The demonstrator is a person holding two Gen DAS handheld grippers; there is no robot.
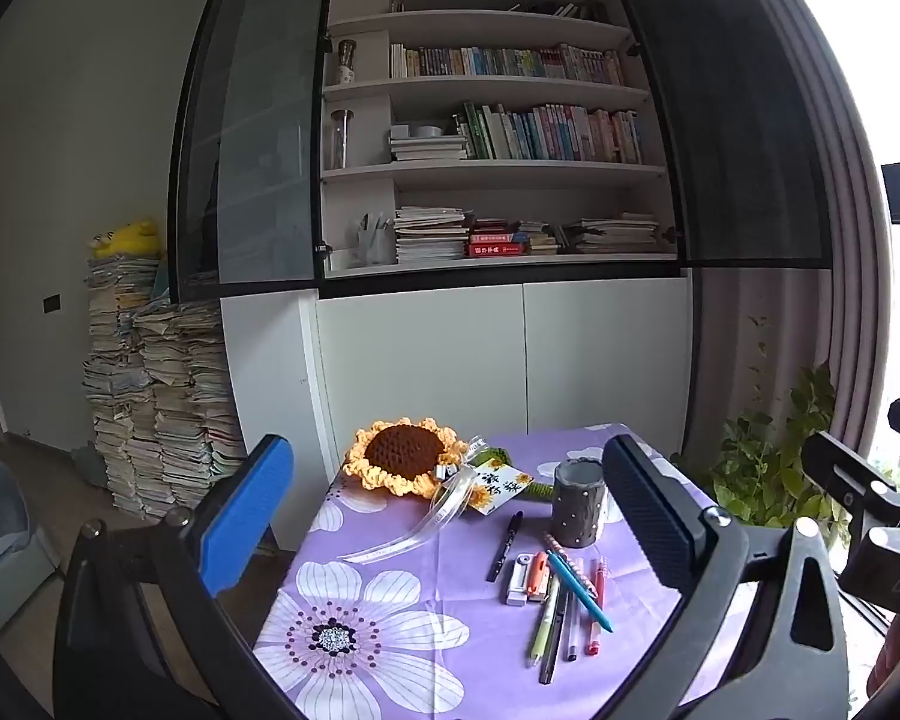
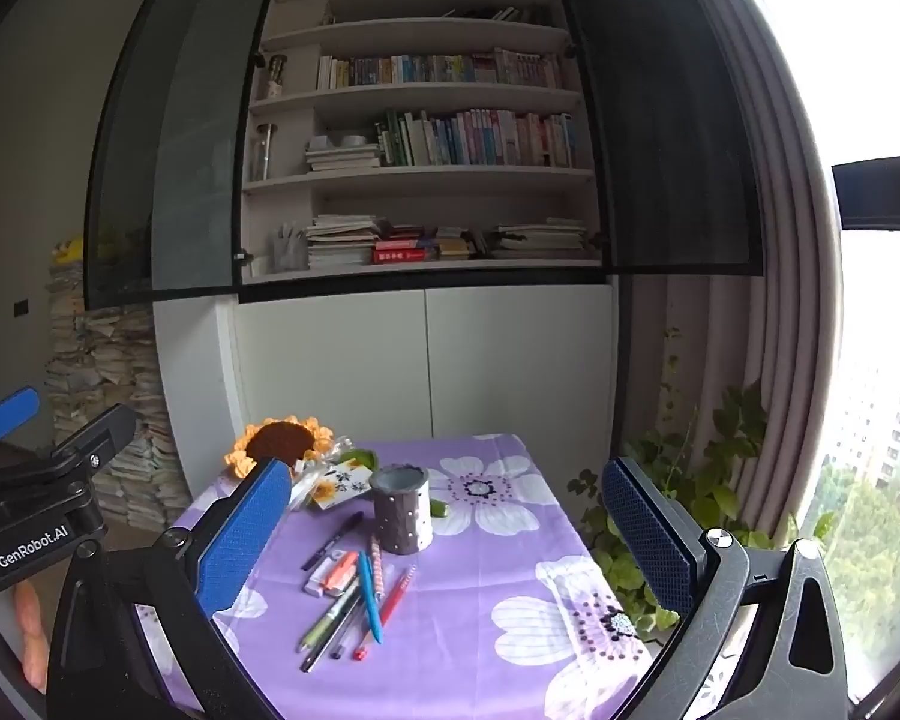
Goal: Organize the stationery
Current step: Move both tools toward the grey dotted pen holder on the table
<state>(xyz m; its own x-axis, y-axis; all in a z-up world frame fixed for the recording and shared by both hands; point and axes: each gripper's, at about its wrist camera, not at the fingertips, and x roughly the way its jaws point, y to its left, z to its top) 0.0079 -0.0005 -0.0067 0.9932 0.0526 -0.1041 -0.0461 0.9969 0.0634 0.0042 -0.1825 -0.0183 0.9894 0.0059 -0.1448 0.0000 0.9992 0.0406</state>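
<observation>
hovering short of the tabletop (image 1: 390,564), the left gripper (image 1: 450,516) has its jaws spread as wide as they go, with nothing between them but open air. the right gripper (image 2: 444,534) is the same: jaws fully apart, gripping nothing, held above the near edge of the purple flowered cloth (image 2: 486,648).

the stationery lies in a loose heap near the middle of the tabletop. a blue pen (image 1: 579,591) crosses over the others at a slant; under and beside it are a green pen (image 1: 543,624), a thin black pen (image 1: 555,636), a red pen (image 1: 596,606) and an orange-and-white item (image 1: 531,579) that may be a correction tape, though it is too small to be sure. a black marker (image 1: 505,546) lies apart, just to the left of the heap.

behind the heap stands a grey dotted pen holder (image 1: 577,501), upright, its mouth open; whether anything is inside cannot be told. to its left, at the far corner, rests a crocheted sunflower (image 1: 405,453) with a ribbon and a printed card (image 1: 498,483) touching it.

beyond the tabletop are a white cabinet (image 1: 510,354), a bookshelf (image 1: 498,138), stacked papers (image 1: 150,396) on the floor and a leafy plant (image 1: 768,456) by the window.
</observation>
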